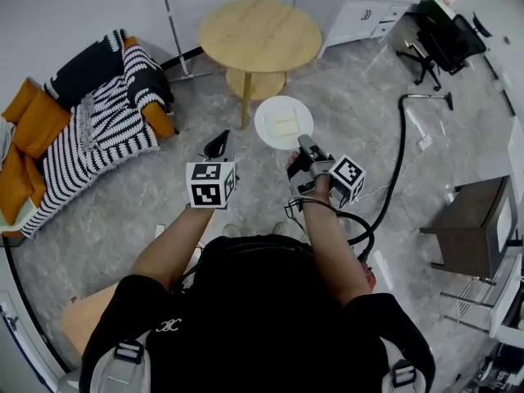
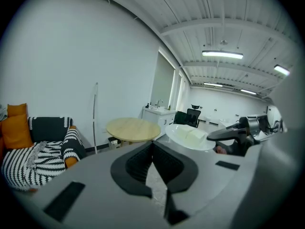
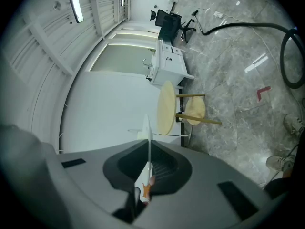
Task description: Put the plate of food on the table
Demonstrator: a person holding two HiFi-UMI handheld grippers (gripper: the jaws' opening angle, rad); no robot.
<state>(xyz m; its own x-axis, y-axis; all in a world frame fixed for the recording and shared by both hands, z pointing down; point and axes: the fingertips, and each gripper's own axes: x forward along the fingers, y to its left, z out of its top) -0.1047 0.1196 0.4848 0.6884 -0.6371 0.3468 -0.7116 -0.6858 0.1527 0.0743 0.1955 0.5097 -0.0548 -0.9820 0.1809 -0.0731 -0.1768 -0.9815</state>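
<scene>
A white plate (image 1: 283, 122) with pale slabs of food hangs level above the grey floor, just short of the round wooden table (image 1: 259, 31). My right gripper (image 1: 304, 147) is shut on the plate's near rim. In the right gripper view the plate (image 3: 147, 128) runs edge-on between the pads, with the table (image 3: 167, 108) beyond it. My left gripper (image 1: 217, 146) is held to the left of the plate, apart from it. Its jaws (image 2: 152, 144) are shut with nothing between them. The left gripper view shows the plate (image 2: 190, 136), the right gripper (image 2: 228, 133) and the table (image 2: 132, 128).
A sofa (image 1: 90, 113) with a striped blanket and orange cushions stands at the left. A thin pole (image 1: 172, 23) rises left of the table. A black hose (image 1: 393, 178) snakes over the floor at the right. A dark side table (image 1: 471, 228), an office chair (image 1: 442, 43) and a white cabinet (image 1: 360, 6) lie further off.
</scene>
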